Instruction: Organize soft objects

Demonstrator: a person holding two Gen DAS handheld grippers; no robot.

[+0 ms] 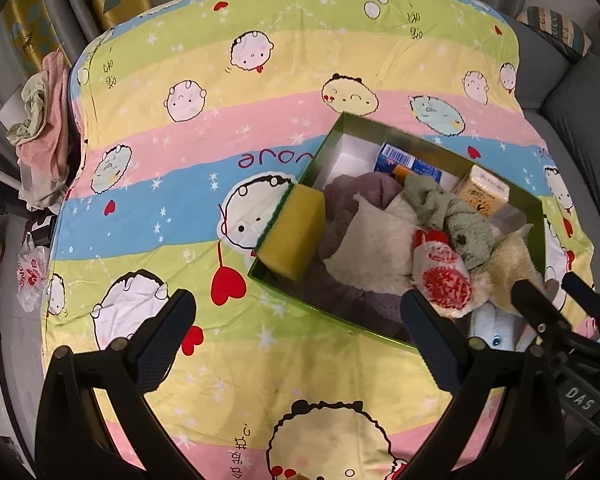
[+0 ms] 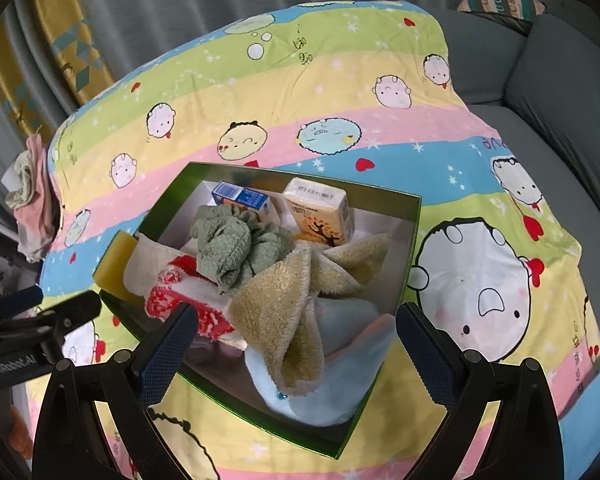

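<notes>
A green box (image 1: 284, 286) (image 2: 284, 430) lies on a cartoon-print bedsheet (image 1: 188, 128) (image 2: 480, 288). Inside are a green cloth (image 1: 452, 212) (image 2: 236, 244), a red-and-white cloth (image 1: 444, 276) (image 2: 172, 296), a cream cloth (image 1: 372, 248), a tan fleece cloth (image 2: 284, 312), a light blue cloth (image 2: 340, 384) and a purple cloth (image 1: 360, 192). A yellow sponge (image 1: 294, 230) (image 2: 114, 262) leans over the box's rim. My left gripper (image 1: 296, 332) is open, just short of the box. My right gripper (image 2: 296, 344) is open above the tan cloth, holding nothing.
A blue carton (image 1: 404, 162) (image 2: 242, 196) and an orange tissue pack (image 1: 486, 194) (image 2: 320, 212) stand at the box's far end. Pink and green clothes (image 1: 44, 112) pile at the bed's left edge. A grey sofa (image 2: 540, 92) lies to the right. A plastic bag (image 1: 30, 276) is on the floor.
</notes>
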